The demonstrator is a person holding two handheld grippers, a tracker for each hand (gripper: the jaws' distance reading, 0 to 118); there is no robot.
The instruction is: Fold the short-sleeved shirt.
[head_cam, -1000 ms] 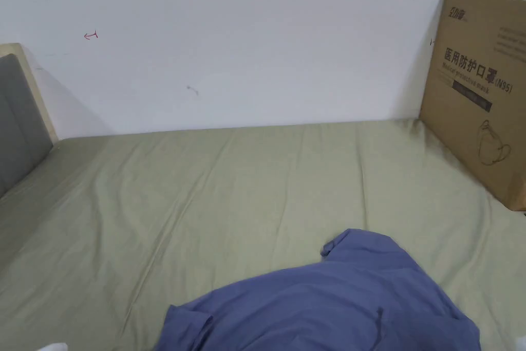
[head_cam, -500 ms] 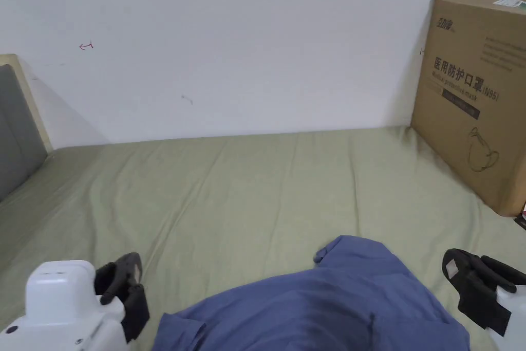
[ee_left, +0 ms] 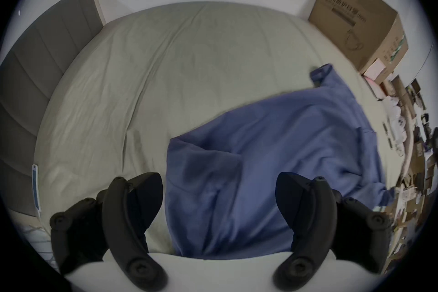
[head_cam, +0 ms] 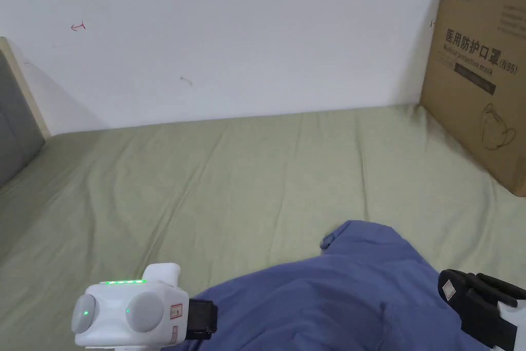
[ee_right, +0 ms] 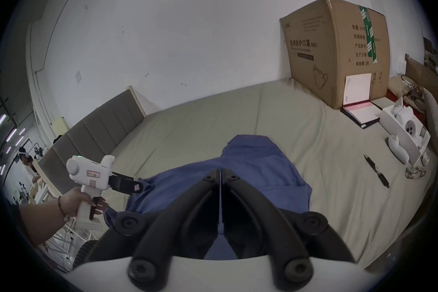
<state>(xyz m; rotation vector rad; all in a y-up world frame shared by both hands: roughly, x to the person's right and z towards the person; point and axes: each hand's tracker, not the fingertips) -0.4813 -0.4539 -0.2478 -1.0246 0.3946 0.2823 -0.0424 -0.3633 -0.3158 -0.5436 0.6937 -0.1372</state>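
While the blue shirt (head_cam: pixel 329 295) lies rumpled at the bed's (head_cam: pixel 231 187) near edge, the left gripper (ee_left: pixel 219 200), jaws apart, and the right gripper (ee_right: pixel 220 181), jaws together, should probably first spread it flat.

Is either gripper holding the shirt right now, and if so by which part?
Nothing is held. The left gripper is open, jaws wide apart over the shirt's near left edge. The right gripper is shut, jaws together with no cloth between them.
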